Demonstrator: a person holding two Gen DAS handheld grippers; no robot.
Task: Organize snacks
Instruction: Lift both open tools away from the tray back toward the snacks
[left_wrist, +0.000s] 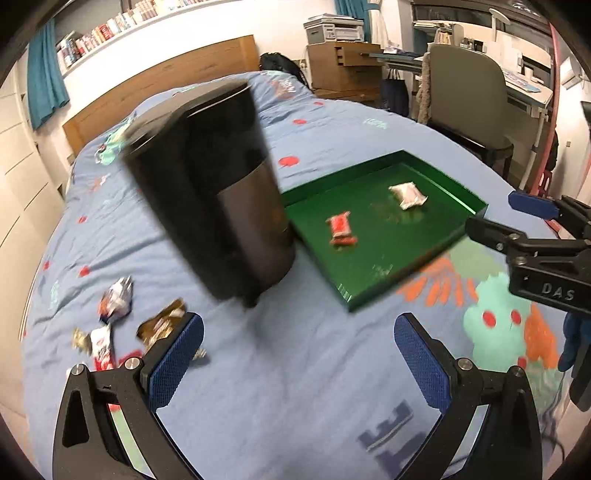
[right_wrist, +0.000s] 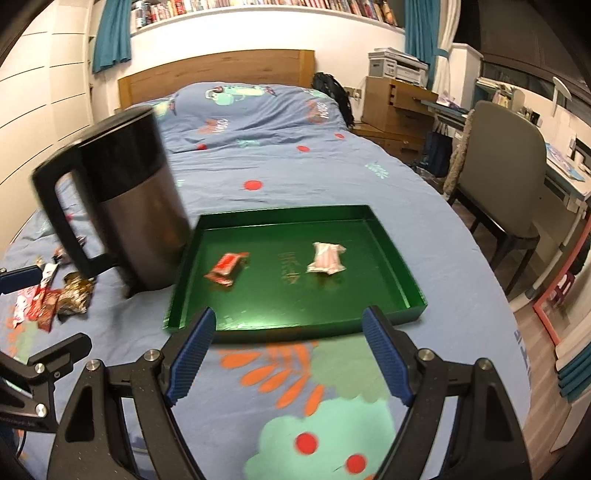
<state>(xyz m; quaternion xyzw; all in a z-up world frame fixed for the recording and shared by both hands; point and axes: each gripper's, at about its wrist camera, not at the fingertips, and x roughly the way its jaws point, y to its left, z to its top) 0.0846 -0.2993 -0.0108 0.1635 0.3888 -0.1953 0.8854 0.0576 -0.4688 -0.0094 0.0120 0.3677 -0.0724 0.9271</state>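
A green tray (right_wrist: 391, 258) lies on the bed and holds a red snack packet (right_wrist: 226, 268) and a white snack packet (right_wrist: 328, 257). The tray (left_wrist: 458, 195), the red packet (left_wrist: 341, 229) and the white packet (left_wrist: 408, 195) also show in the left wrist view. Several loose snack packets (left_wrist: 116, 299) lie on the bedspread left of a black kettle (left_wrist: 218, 184); in the right wrist view the packets (right_wrist: 70, 295) sit left of the kettle (right_wrist: 136, 206). My left gripper (left_wrist: 299, 347) is open and empty near the loose packets. My right gripper (right_wrist: 288, 350) is open and empty before the tray's near edge.
The blue patterned bedspread (right_wrist: 266, 122) covers the bed, with a wooden headboard (right_wrist: 218, 70) at the back. A grey chair (right_wrist: 502, 158) and a desk (right_wrist: 565, 177) stand at the right of the bed. A wooden cabinet with a printer (right_wrist: 399, 66) stands behind.
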